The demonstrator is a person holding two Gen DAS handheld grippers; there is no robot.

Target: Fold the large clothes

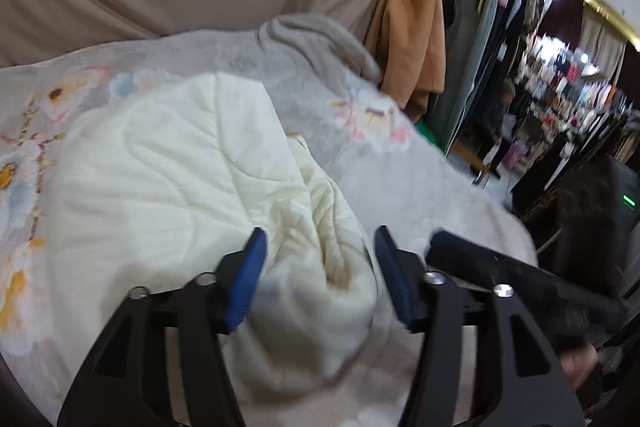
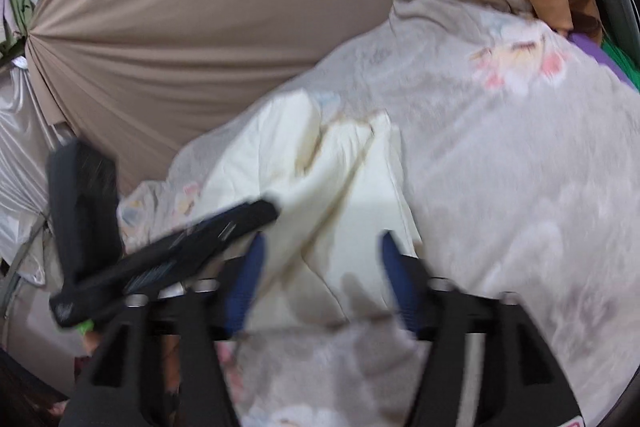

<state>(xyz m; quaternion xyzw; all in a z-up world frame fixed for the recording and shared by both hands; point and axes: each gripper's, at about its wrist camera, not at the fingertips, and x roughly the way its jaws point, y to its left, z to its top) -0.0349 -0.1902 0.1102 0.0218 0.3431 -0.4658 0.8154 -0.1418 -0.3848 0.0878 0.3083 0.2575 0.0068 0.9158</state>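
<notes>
**Cream quilted garment lying bunched on the floral blanket, both tongs spread apart**

A cream quilted garment (image 1: 192, 163) is being shown heaped on a grey floral blanket (image 1: 400, 179), which is spread over the surface beneath (what that surface is cannot be told). The garment is lying rumpled, with a bunched end (image 1: 320, 267) sitting between the blue pads of the left tongs (image 1: 318, 279). Those tongs are being held wide apart, and nothing is being pinched by them; whether the pads are touching the cloth cannot be told through the blur.

In the right wrist view, the right tongs (image 2: 322, 283) are likewise being held spread, with the garment (image 2: 320, 187) lying between and beyond the pads and no cloth being clamped. The other tool's black body (image 2: 168, 251) is being seen at the left of that view, crossing over the garment's near edge.

A beige curtain (image 2: 208, 27) is hanging behind the blanket, and an orange cloth (image 1: 412, 35) is hanging beside it.
</notes>
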